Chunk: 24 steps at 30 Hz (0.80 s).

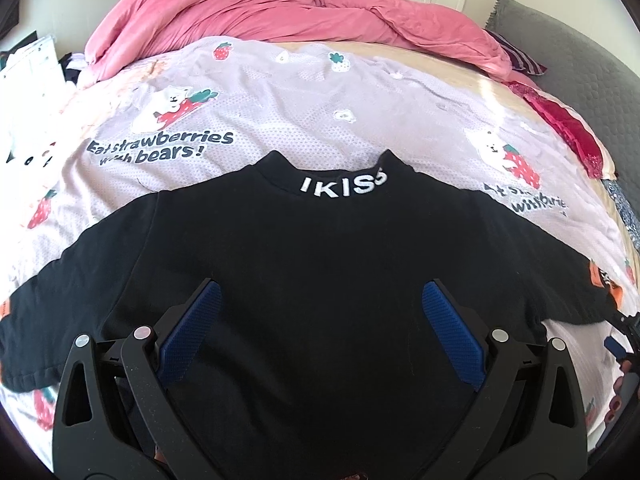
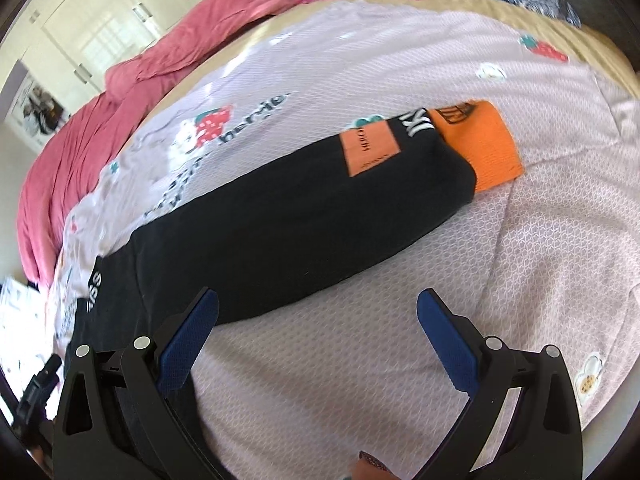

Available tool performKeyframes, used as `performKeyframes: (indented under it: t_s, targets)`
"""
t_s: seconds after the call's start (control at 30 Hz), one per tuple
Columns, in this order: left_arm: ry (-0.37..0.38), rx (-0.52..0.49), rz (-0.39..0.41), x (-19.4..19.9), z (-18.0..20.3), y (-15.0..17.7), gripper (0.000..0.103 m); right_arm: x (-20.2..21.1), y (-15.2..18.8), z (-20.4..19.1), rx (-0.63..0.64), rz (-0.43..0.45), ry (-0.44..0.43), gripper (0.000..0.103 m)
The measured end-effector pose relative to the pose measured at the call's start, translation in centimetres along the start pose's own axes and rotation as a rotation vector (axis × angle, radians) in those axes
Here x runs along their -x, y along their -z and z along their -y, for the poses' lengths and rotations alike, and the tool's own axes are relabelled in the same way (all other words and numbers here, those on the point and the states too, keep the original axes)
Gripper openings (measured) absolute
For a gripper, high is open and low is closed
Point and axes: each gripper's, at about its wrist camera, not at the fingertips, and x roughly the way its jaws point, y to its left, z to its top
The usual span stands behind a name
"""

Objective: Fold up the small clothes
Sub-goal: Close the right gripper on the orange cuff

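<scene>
A small black sweatshirt (image 1: 312, 248) with white "IKISS" lettering on its collar lies flat on the bed, both sleeves spread out sideways. My left gripper (image 1: 320, 300) hovers open over the middle of its body, blue pads wide apart. In the right wrist view the shirt's right sleeve (image 2: 320, 208) stretches away to an orange cuff (image 2: 480, 144), with an orange patch near it. My right gripper (image 2: 318, 312) is open just below that sleeve, its left finger (image 2: 188, 344) over the black fabric near the armpit, the other over the sheet.
The bed is covered by a pale lilac sheet (image 1: 280, 112) printed with bears and strawberries. A bunched pink duvet (image 1: 288, 8) lies at the far side. Red fabric (image 1: 568, 124) and a grey pillow (image 1: 568, 52) sit at the right edge. White wardrobes (image 2: 80, 24) stand beyond.
</scene>
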Motion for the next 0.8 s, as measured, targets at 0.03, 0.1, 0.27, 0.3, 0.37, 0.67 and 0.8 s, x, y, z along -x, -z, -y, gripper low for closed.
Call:
performKeyframes:
  t_s: [0.03, 0.1, 0.27, 0.3, 0.37, 0.67, 0.8]
  targets:
    - [-0.005, 0.004, 0.002, -0.2, -0.1, -0.1, 0.095, -0.2, -0.2, 0.2, -0.011, 0.001, 0.0, 0.099]
    - [-0.011, 0.018, 0.01, -0.7, -0.4, -0.3, 0.095, -0.8, -0.8, 0.9, -0.034, -0.002, 0.002, 0.099]
    - [0.014, 0.036, 0.005, -2.3, -1.3, -0.1, 0.095, -1.9, -1.9, 2.6, -0.105, 0.002, -0.001, 0.099]
    - [0.023, 0.027, -0.003, -2.7, -1.3, 0.0, 0.095, -2.0, -2.2, 2.7, -0.109, 0.007, -0.004, 0.099]
    - [0.02, 0.006, -0.023, -3.5, -1.3, 0.4, 0.095, -2.5, -2.9, 2.9, -0.119, 0.012, -0.004, 0.099]
    - [0.039, 0.006, -0.05, -5.2, -2.1, 0.6, 0.095, -3.2, -4.6, 4.6, -0.239, 0.096, -0.061, 0.088]
    - [0.046, 0.029, -0.051, -5.1, -2.7, 0.8, 0.095, -3.4, -4.8, 4.7, -0.234, 0.113, -0.071, 0.041]
